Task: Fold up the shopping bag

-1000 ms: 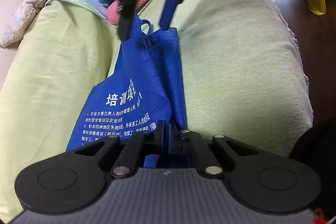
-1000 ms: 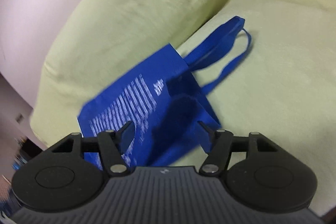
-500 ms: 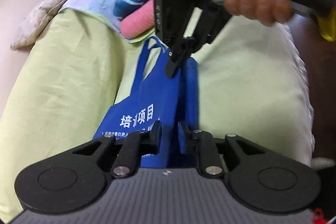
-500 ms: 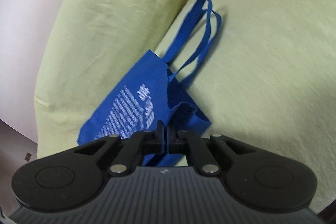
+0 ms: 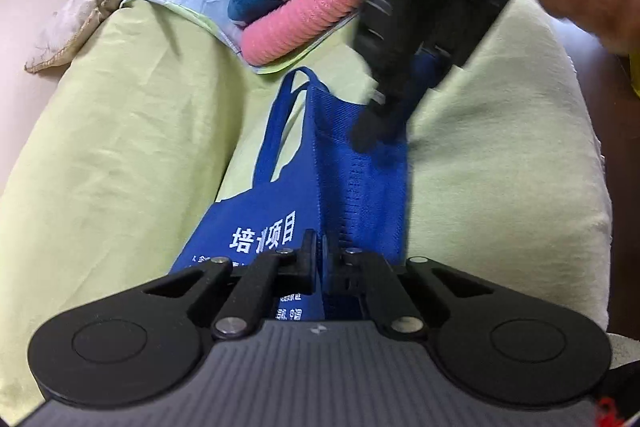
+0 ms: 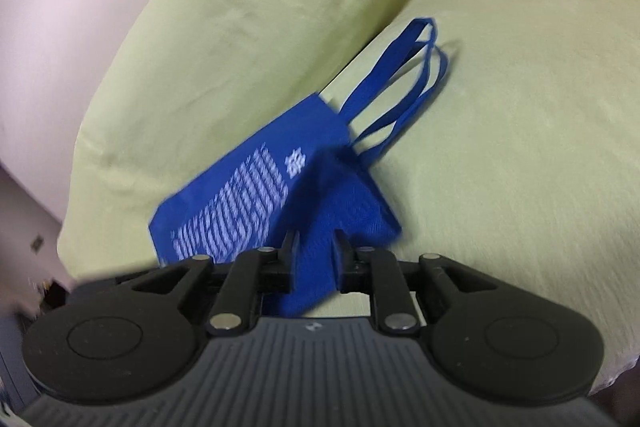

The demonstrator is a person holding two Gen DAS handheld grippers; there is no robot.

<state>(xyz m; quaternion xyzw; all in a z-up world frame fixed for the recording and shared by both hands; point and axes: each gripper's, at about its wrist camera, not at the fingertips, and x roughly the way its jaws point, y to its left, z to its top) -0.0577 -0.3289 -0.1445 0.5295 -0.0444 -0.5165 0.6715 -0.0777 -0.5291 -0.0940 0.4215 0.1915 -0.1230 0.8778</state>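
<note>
1. Left gripper [image 5: 320, 259] fingers pinched shut on shopping bag [image 5: 352, 183] near edge.
2. Right gripper [image 6: 316, 251] narrow, just been opening, bag fabric between, not pressed.
3. Bag long axis running away from fingers, handles [image 6: 404, 83] at far end, on green cushion [image 6: 520, 147].

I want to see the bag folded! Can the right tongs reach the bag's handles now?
Probably yes. The handles lie bare on the green cover, straight ahead of the right tongs, with nothing between except the blue bag itself.
</note>
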